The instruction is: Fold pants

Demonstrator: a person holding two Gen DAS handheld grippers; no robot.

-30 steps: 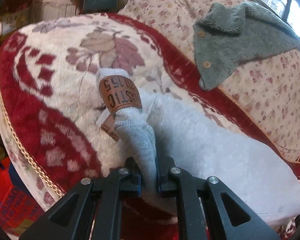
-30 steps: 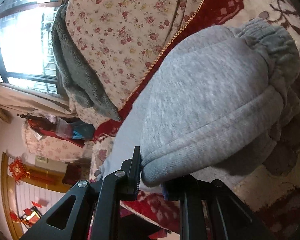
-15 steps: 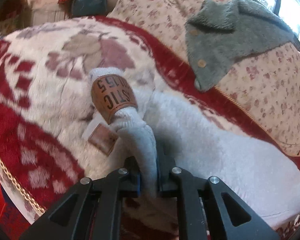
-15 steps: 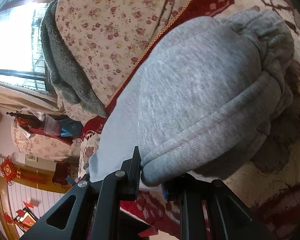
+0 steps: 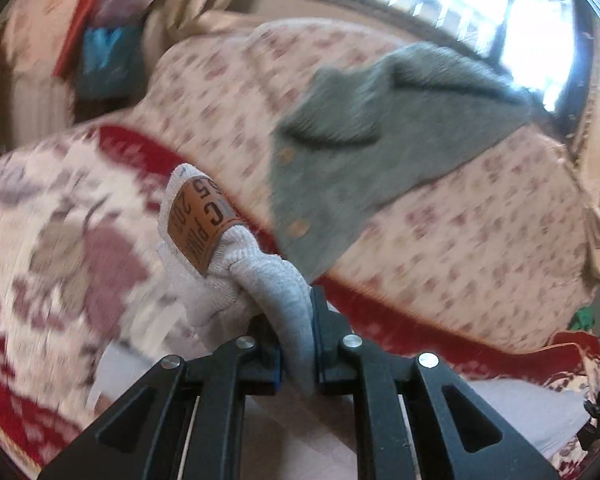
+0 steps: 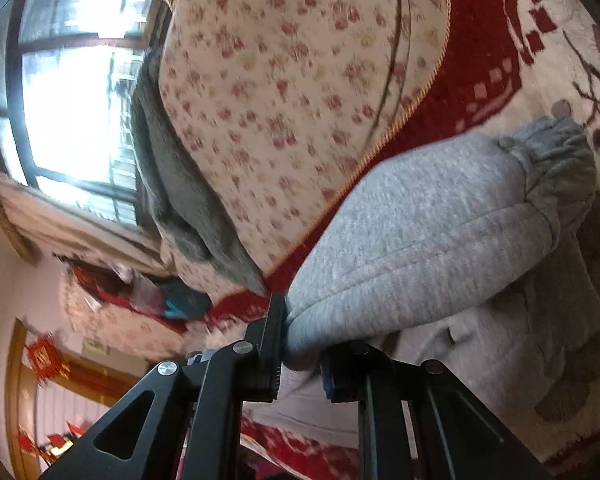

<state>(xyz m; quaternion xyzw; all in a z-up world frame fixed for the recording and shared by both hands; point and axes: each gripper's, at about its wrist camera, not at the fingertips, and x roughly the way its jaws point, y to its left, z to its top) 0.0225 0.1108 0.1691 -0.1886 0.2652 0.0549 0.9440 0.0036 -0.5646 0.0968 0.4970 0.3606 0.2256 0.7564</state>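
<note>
The grey fleece pants [image 6: 432,220] lie on a red and cream patterned blanket [image 6: 500,56] over a sofa seat. My left gripper [image 5: 296,344] is shut on the pants' waistband [image 5: 276,280], which carries a brown leather patch [image 5: 198,224], and holds it raised above the seat. My right gripper [image 6: 302,344] is shut on a folded edge of the pants; the gathered cuff [image 6: 556,160] bunches at the far end. More grey cloth [image 5: 532,412] lies low at the right in the left wrist view.
A grey-green fleece jacket [image 5: 380,140] hangs over the floral sofa back [image 5: 480,240]; it also shows in the right wrist view [image 6: 172,208]. A bright window [image 6: 68,96] is behind. Red cloth and a blue bag [image 5: 100,56] sit at the far end.
Both grippers have lifted and swung toward the sofa back, carrying the pants; the left view is now motion-blurred and shows the window. Both grips are unchanged.
</note>
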